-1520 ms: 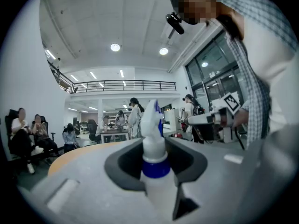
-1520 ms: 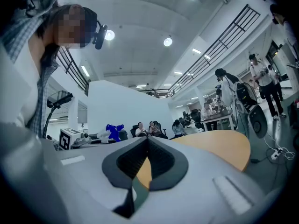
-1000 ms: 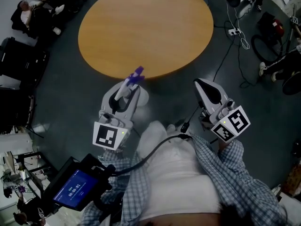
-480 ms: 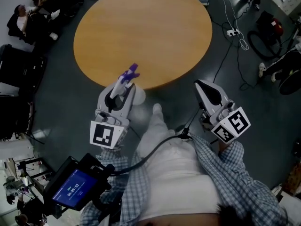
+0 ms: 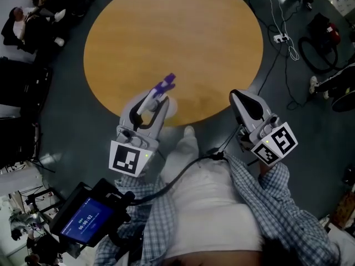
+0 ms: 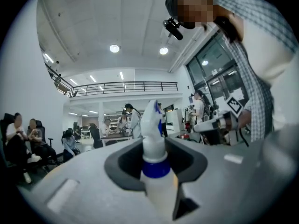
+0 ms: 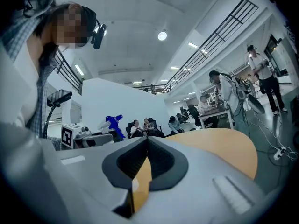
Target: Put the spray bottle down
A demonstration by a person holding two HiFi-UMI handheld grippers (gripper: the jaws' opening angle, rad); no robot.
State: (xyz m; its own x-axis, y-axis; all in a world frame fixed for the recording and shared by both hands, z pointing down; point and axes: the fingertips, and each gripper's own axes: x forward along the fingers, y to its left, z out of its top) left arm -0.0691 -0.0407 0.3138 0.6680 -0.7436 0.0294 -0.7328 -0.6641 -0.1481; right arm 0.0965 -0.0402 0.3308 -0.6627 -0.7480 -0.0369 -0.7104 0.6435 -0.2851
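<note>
The left tool [image 5: 154, 103] was clamped on the spray bottle [image 6: 153, 141], its two jaws pressed against the white body just under the blue collar, so the bottle stood upright with its white and purple head [image 5: 165, 85] rising past the tips. From the head view that head sat over the near edge of the round wooden surface [image 5: 172, 32], left of its middle; whether the bottle's base touched the wood could not be told. The left tool's marker cube [image 5: 130, 159] lay nearer the person, above the dark floor [image 5: 66, 115]. The right tool [image 5: 241, 97] was closed with nothing in it: in its own view the tips [image 7: 147, 140] met, and only a thin sliver of the tan surface [image 7: 224, 148] showed through the gap lower down. It hung just off the near right rim of the surface, well apart from the bottle, with its own marker cube [image 5: 274, 143] behind it. The person's checked sleeves [image 5: 277, 204] led back from both tools. At the near left a small screen [image 5: 89, 221] glowed blue. On the floor to the far right lay a power strip [image 5: 280, 37] with trailing cables, and seated people [image 5: 22, 15] showed at the far left.
</note>
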